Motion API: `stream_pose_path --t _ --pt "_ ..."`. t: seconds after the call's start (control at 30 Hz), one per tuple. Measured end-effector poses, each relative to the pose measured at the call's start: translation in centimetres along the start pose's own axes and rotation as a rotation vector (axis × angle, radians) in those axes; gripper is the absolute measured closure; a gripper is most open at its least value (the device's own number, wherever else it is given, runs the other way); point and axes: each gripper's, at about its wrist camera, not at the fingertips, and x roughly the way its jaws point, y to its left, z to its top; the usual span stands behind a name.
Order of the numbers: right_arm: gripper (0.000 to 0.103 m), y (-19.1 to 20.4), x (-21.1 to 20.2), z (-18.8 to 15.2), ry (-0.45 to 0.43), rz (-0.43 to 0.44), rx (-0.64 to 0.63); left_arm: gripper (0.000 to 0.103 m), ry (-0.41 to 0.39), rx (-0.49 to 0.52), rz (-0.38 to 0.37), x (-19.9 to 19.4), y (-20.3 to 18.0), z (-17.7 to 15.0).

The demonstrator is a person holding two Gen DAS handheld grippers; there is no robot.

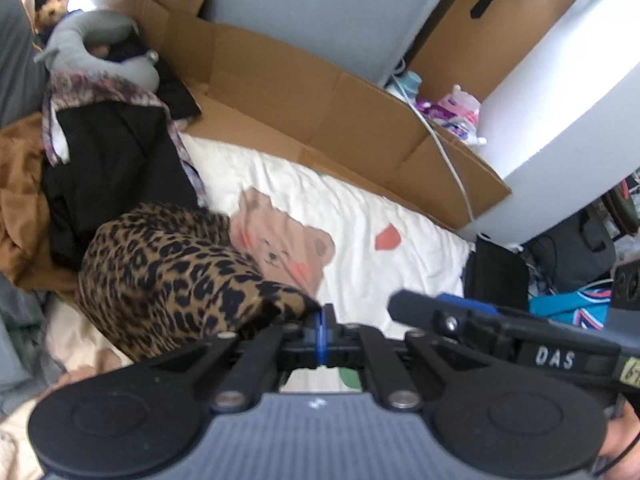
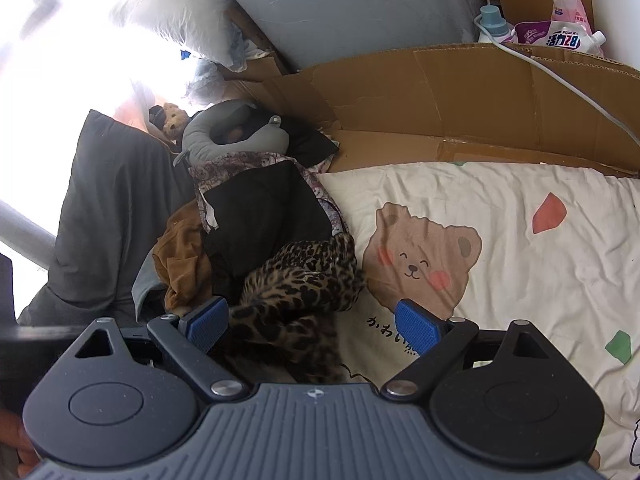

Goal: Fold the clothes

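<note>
A leopard-print garment [image 1: 172,272] lies bunched on the white bear-print sheet [image 1: 360,208]. One corner of it runs up to my left gripper [image 1: 322,320], whose blue pads are pressed together on that corner. In the right wrist view the same leopard-print garment [image 2: 304,280] lies crumpled below and between the fingers of my right gripper [image 2: 313,325]. That gripper stands open, its blue pads [image 2: 418,326] wide apart and not pressing the cloth. The right gripper's body [image 1: 500,328] also shows at the right of the left wrist view.
A heap of clothes sits left of the leopard piece: a black garment [image 2: 264,216], a brown one [image 2: 184,264] and a floral one. A grey neck pillow [image 2: 228,132] and a teddy bear [image 2: 172,120] lie behind. Flattened cardboard [image 2: 460,100] lines the wall. Bags [image 1: 568,252] sit beside the bed.
</note>
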Motion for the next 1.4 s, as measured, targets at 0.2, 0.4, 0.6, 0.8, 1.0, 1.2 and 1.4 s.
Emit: stream_pose_path --t 0.2,0.4,0.6,0.8,1.0,1.2,1.4 --pt "0.01 -1.1 0.8 -0.3 0.022 -0.03 0.01 0.098 0.065 0.126 -0.028 1.5 -2.0 -0.3" --pt "0.01 -2.6 1.9 -0.8 0.043 -0.061 0.044 0.049 0.037 0.252 0.071 1.6 -2.2 0.0" --pt "0.01 -3.1 3.2 -1.3 0.068 -0.105 0.011 0.049 0.046 0.152 0.158 3.5 2.0 2.5" --pt "0.01 -2.5 3.9 -1.7 0.079 -0.09 -0.044 0.052 0.056 0.029 0.246 5.4 7.7 4.7" --pt "0.01 -1.8 5.0 -2.3 0.086 -0.077 -0.097 0.052 0.026 0.029 0.28 7.0 10.6 5.8" --pt "0.01 -1.9 7.6 -3.5 0.104 -0.076 -0.215 0.062 0.027 0.001 0.312 9.8 14.8 5.4" --pt "0.01 -4.4 10.0 -5.2 0.119 -0.057 -0.18 0.077 0.026 -0.041 0.353 13.0 19.4 4.0"
